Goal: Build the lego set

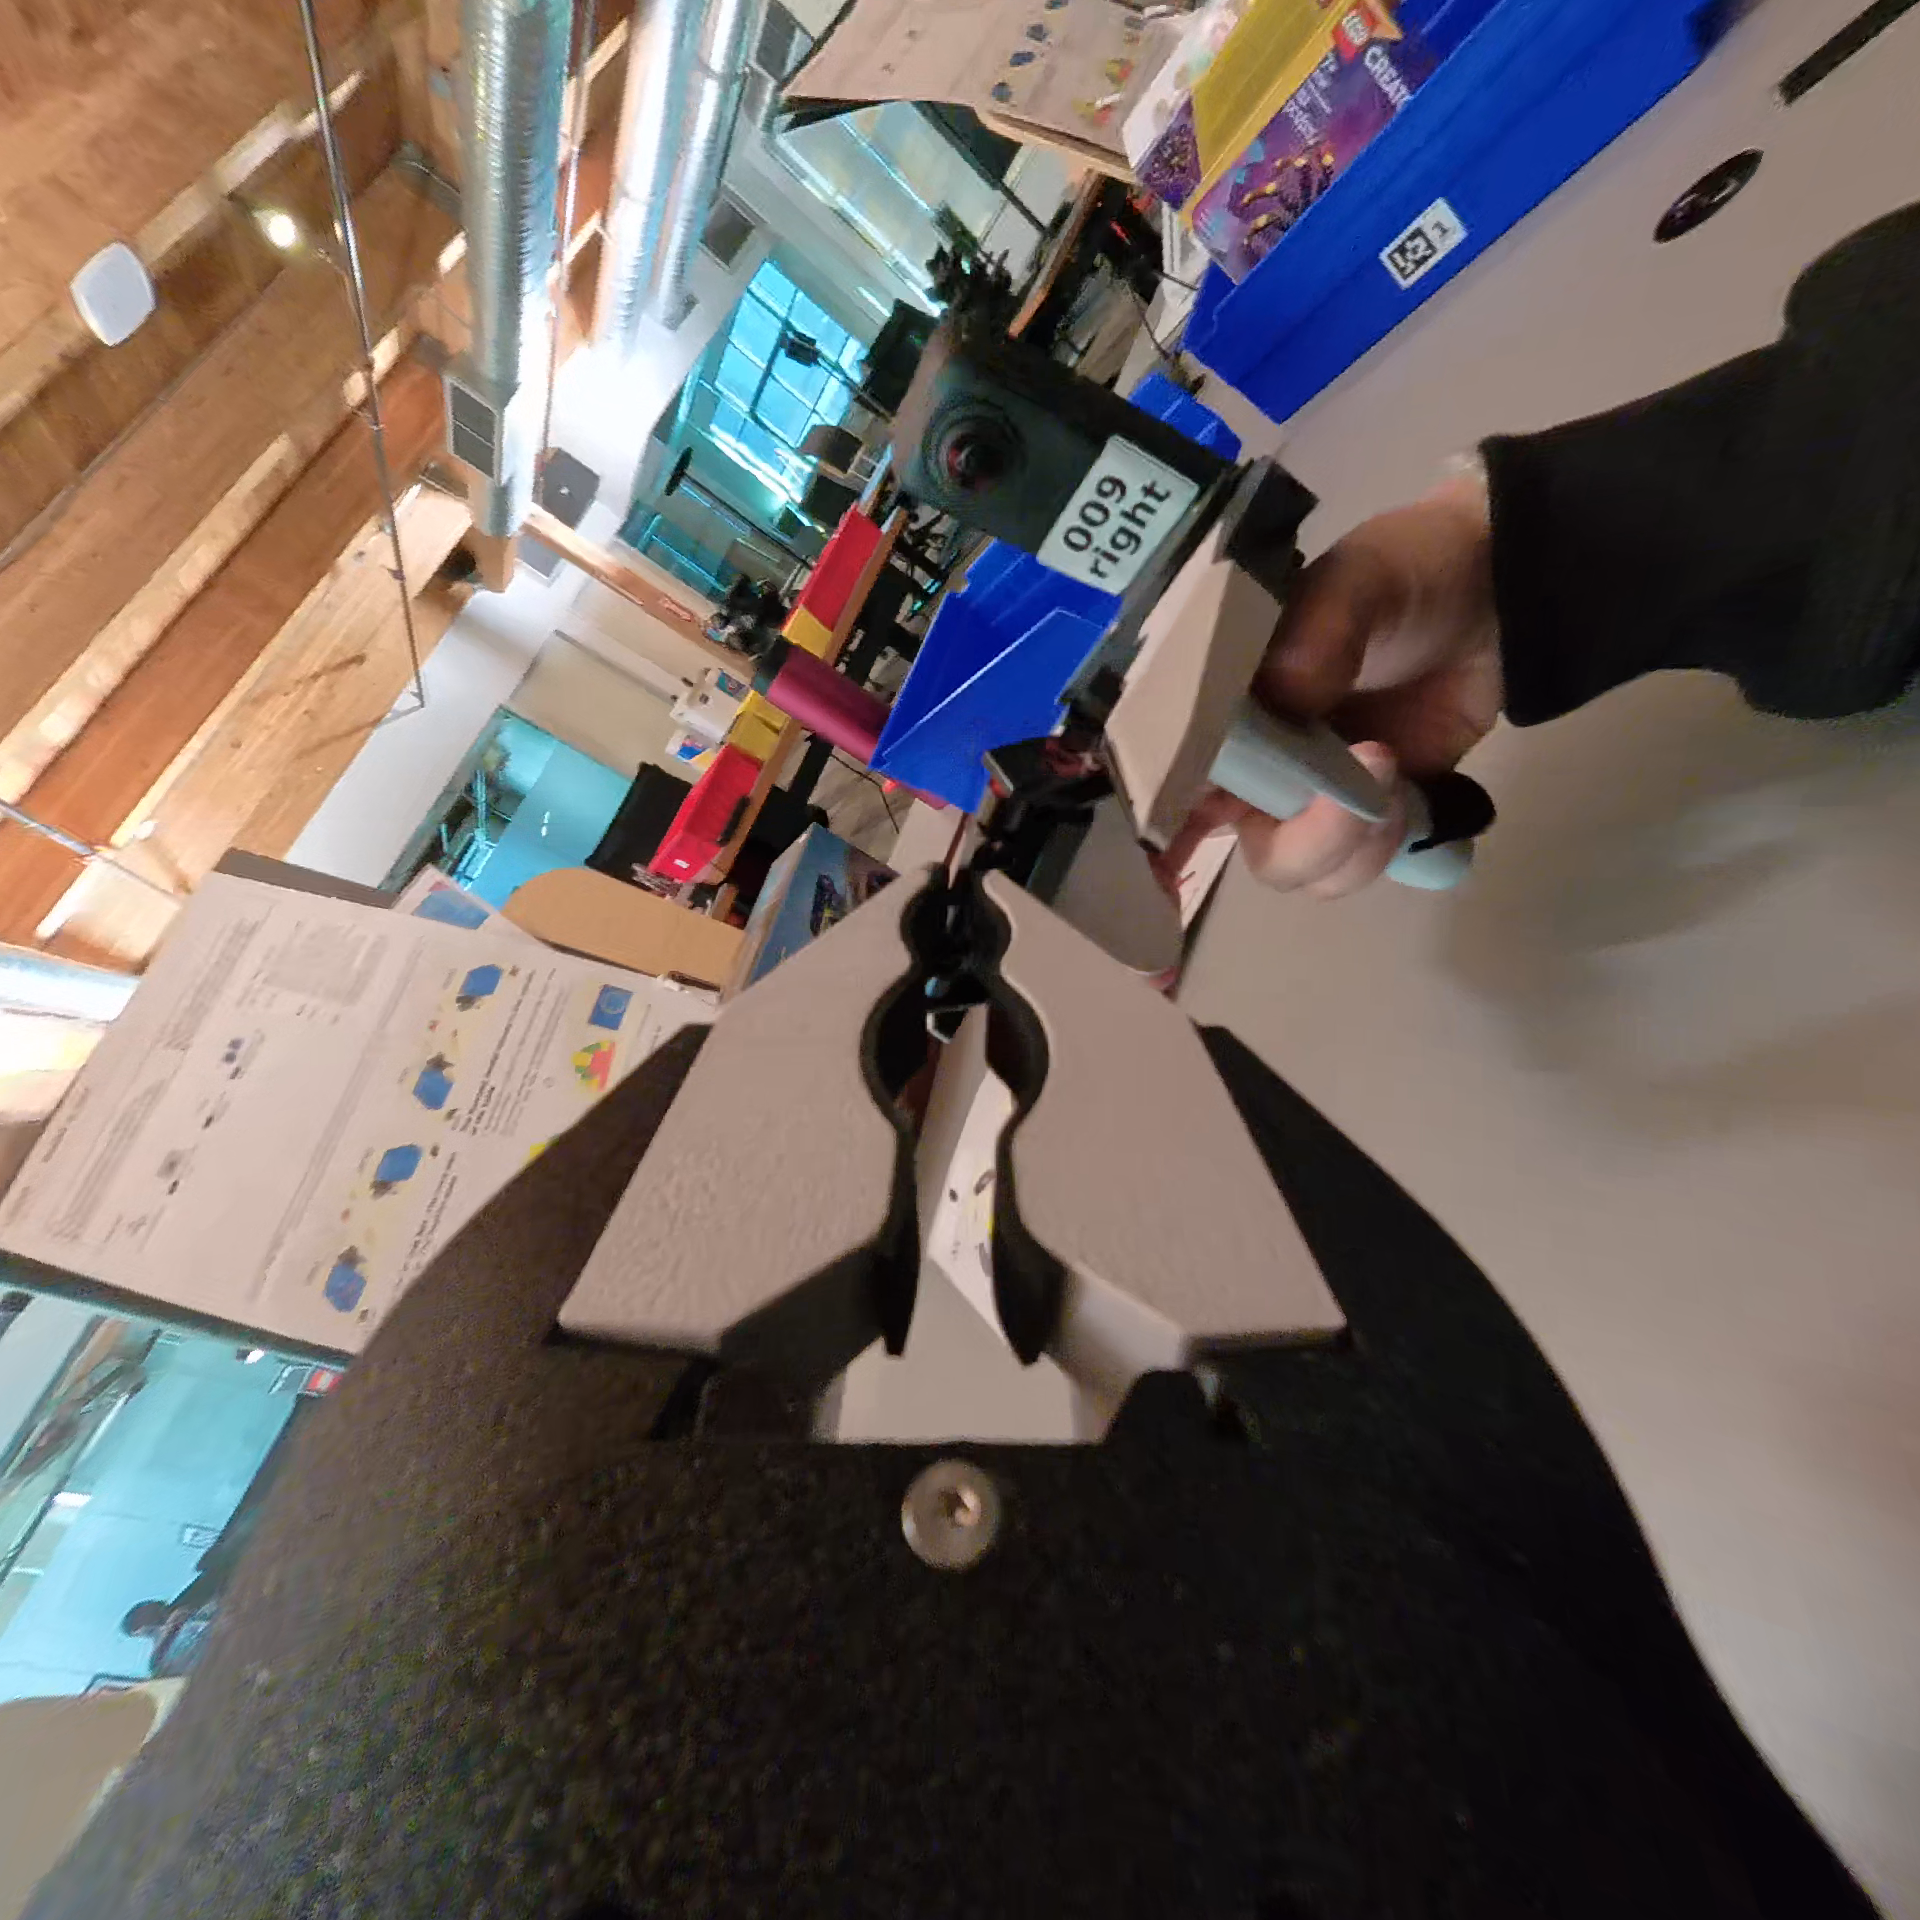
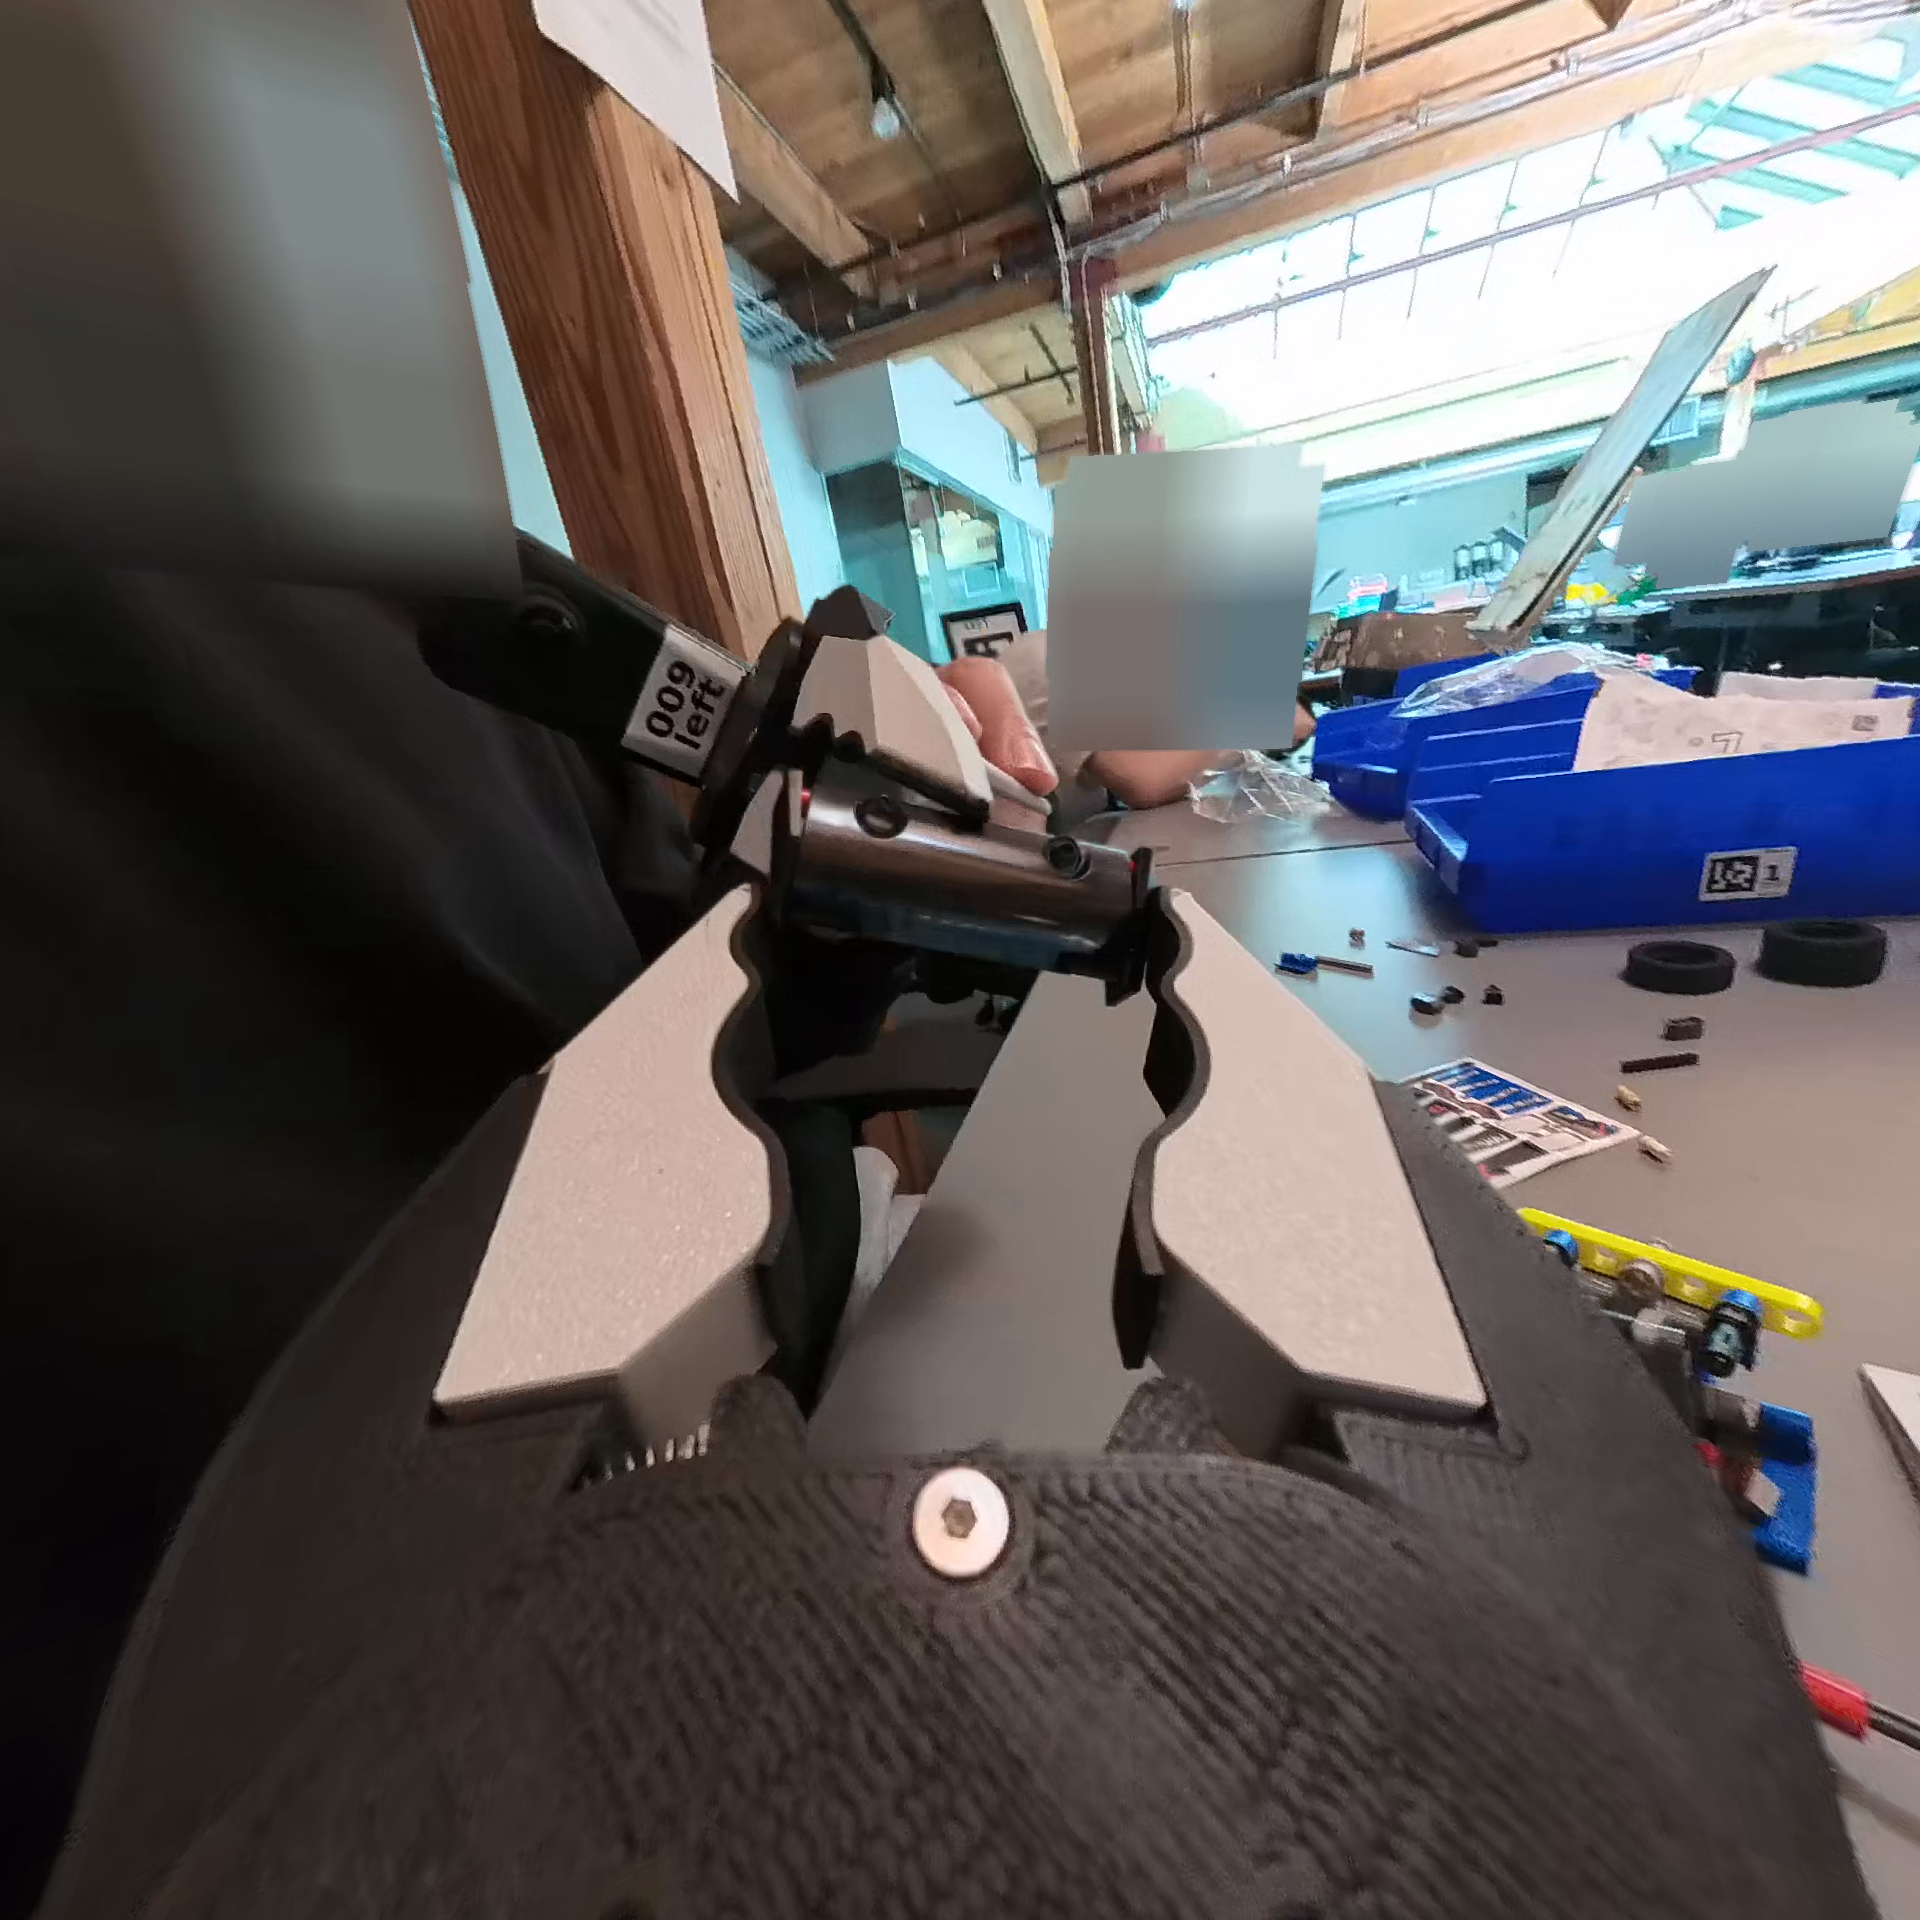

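My right gripper (image 2: 956,914) is spread wide and shut on a dark, shiny, cylinder-shaped toy-brick assembly (image 2: 935,868), held end to end between its fingertips above the table edge. In the left wrist view the assembly seems to be a dark-red cylinder (image 1: 831,698) with a blue part (image 1: 987,686), beside the right gripper's grey finger (image 1: 1195,675). My left gripper (image 1: 961,891) is shut on a thin black pin (image 1: 951,935) that sticks into the assembly. In the right wrist view the left gripper (image 2: 987,795) sits on top of the cylinder with the black pin (image 2: 920,790) at its tips.
On the grey table (image 2: 1455,1049) are blue bins (image 2: 1662,831), two black tyres (image 2: 1680,966), small loose pieces (image 2: 1455,997), a sticker sheet (image 2: 1507,1127) and a yellow beam assembly (image 2: 1683,1283). A wooden post (image 2: 623,416) stands to the left. Instruction sheets (image 1: 312,1091) are propped nearby.
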Demonstrator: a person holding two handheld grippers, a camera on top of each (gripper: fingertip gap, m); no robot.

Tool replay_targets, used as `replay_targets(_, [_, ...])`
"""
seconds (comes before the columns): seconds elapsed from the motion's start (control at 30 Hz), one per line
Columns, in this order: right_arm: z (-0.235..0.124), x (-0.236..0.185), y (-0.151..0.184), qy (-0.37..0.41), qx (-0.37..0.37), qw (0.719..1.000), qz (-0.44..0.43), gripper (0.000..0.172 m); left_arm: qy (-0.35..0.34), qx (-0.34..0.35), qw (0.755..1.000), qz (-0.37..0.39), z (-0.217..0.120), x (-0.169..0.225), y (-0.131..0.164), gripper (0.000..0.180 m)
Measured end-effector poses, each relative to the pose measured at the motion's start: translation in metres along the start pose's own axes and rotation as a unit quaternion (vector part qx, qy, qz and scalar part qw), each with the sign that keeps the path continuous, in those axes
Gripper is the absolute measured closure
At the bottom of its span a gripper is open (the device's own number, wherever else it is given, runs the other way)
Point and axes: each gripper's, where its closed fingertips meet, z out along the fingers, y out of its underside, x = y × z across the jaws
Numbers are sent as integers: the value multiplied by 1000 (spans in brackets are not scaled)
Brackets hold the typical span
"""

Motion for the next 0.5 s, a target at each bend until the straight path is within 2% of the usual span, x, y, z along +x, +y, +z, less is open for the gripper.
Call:
replay_targets(0.13, [2,0,2,22,-28,999,-21,101,-13,15,999,-31,-1,-3,0,180])
replay_targets(0.17, [2,-1,2,26,-33,999,-31,106,-19,17,999,-41,-2,-5,1,180])
replay_targets(0.27, [0,-1,-4,42,-27,997,-64,110,-26,33,995,-89,-5,-12,0,180])
replay_targets(0.4, [-8,7,-19,91,-8,991,-95,113,-42,45,992,-111,-10,-21,3,180])
replay_targets(0.5, [-14,8,-18,115,-32,986,-115,114,-39,46,990,-126,-10,-20,6,180])
